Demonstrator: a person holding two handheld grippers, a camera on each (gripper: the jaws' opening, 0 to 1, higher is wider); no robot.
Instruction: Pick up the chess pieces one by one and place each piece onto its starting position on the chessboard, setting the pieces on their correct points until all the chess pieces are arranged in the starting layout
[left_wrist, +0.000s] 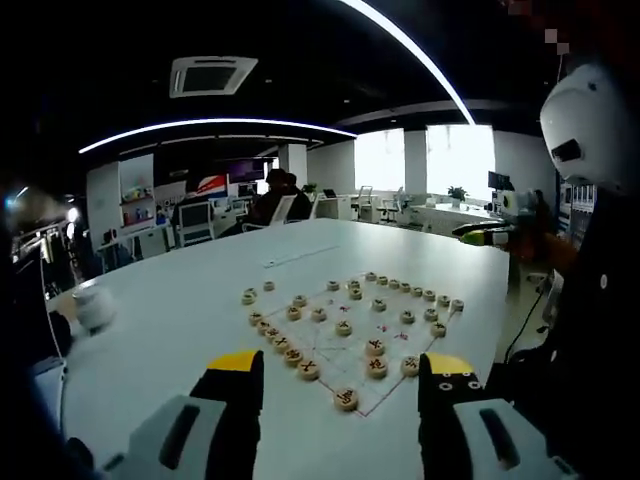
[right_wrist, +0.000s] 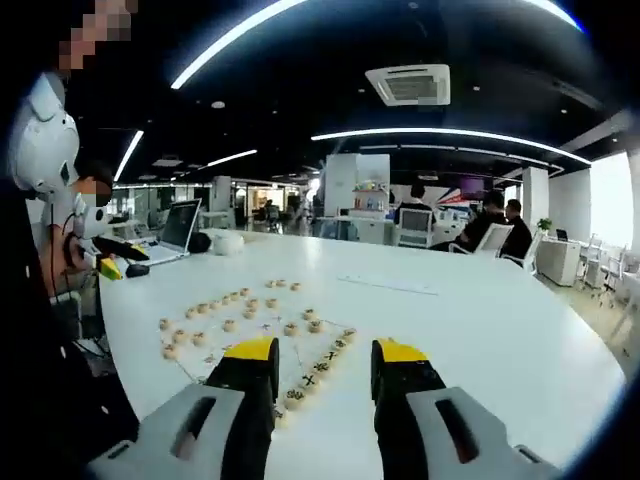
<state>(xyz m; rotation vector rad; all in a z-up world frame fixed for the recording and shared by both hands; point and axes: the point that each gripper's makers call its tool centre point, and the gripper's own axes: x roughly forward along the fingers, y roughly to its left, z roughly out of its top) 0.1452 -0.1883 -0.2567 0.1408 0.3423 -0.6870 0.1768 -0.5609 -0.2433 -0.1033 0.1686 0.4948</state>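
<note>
Left gripper view: jaws apart, empty | chess pieces (left_wrist: 343, 327) on chessboard (left_wrist: 395, 372) | right gripper view: jaws apart, laptop (right_wrist: 176, 232) beyond.

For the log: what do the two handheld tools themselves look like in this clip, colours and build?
Both match. The left tool has two broad black fingers capped with yellow tips, on light grey housings with dark oval slots. Its right-hand finger carries small round white markings below the yellow cap. The right tool has the same black fingers, yellow tips and grey slotted bodies. No cables or sleeves are visible on either.
</note>
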